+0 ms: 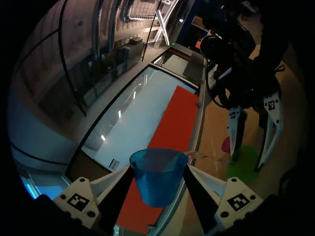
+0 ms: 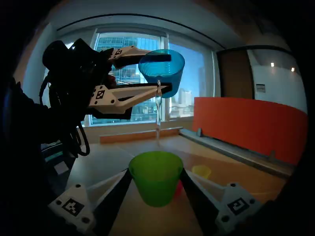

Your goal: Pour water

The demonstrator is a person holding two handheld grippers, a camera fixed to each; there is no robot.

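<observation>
Left tongs (image 1: 158, 172) clamp the tilted blue cup (image 2: 161, 67), upper centre, right tongs (image 2: 156, 176) clamp the green cup (image 2: 156, 187) below; a wobble could send water (image 2: 158, 114) onto the table (image 2: 228, 179).

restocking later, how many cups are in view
4. Blue cup in the left gripper; green cup in the right gripper; yellow cup on the table behind it; apparently a pink cup, mostly hidden behind the green.

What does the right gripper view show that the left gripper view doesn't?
Right gripper view: a yellow cup on the table, and ceiling lights. Left gripper view: what looks like pipework. Both: the blue cup trickling water toward the green cup, and an orange panel.
</observation>
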